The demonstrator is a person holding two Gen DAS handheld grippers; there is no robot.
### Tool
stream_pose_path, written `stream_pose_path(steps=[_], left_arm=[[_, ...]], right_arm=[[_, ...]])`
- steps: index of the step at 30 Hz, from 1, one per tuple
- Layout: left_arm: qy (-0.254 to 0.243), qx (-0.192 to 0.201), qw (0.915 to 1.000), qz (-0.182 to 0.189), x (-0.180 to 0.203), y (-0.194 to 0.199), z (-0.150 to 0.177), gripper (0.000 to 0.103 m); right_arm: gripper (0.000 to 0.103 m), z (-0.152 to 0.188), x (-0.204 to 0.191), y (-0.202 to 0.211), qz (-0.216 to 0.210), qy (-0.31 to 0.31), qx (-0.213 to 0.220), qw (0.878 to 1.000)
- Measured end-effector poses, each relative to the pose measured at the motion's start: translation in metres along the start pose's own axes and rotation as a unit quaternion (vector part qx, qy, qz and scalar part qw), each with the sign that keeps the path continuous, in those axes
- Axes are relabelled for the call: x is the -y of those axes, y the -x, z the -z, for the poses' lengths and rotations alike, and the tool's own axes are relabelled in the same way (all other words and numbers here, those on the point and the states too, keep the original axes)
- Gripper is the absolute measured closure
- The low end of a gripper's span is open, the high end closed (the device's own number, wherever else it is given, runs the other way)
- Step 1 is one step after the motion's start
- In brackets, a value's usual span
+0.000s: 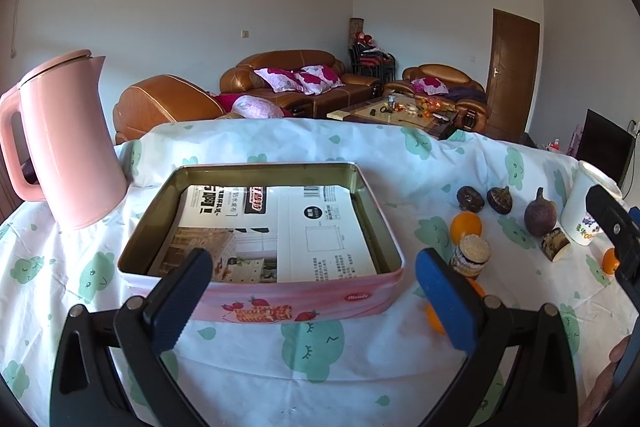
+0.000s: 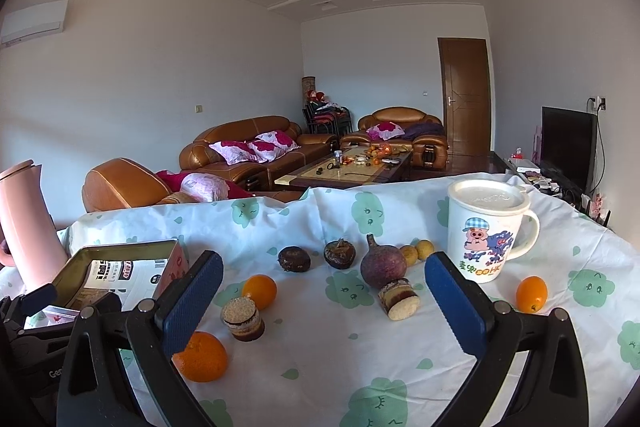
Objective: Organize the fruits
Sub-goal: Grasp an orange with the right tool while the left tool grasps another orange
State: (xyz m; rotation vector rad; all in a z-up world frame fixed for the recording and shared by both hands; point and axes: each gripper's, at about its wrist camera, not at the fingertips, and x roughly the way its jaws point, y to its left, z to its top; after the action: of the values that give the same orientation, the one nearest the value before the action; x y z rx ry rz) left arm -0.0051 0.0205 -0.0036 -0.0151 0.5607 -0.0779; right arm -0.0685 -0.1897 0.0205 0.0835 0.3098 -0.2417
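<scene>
An open pink tin lined with printed paper sits on the clothed table; it also shows at the left of the right wrist view. My left gripper is open and empty in front of the tin. My right gripper is open and empty over the fruit. Three oranges, a purple fruit, two dark brown fruits and two small yellow fruits lie on the cloth. Two layered snack rolls lie among them.
A pink kettle stands left of the tin. A lidded cartoon mug stands right of the fruit. The white cloth with green prints covers the table. Sofas and a coffee table are beyond the far edge.
</scene>
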Motion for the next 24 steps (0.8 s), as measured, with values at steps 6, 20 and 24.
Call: stream_pose_path(steps=[6, 20, 24], left_arm=[[-0.023, -0.026, 0.9979, 0.055, 0.014, 0.003, 0.006, 0.0], [-0.067, -0.146, 0.978, 0.132, 0.078, -0.018, 0.027, 0.018], [-0.066, -0.165, 0.9775, 0.113, 0.084, -0.031, 0.025, 0.022]], right_arm=[[0.001, -0.007, 0.03, 0.011, 0.061, -0.004, 0.002, 0.998], [0.001, 0.006, 0.197, 0.019, 0.122, -0.056, -0.121, 0.984], [0.002, 0.012, 0.209, -0.004, 0.088, -0.08, -0.169, 0.978]])
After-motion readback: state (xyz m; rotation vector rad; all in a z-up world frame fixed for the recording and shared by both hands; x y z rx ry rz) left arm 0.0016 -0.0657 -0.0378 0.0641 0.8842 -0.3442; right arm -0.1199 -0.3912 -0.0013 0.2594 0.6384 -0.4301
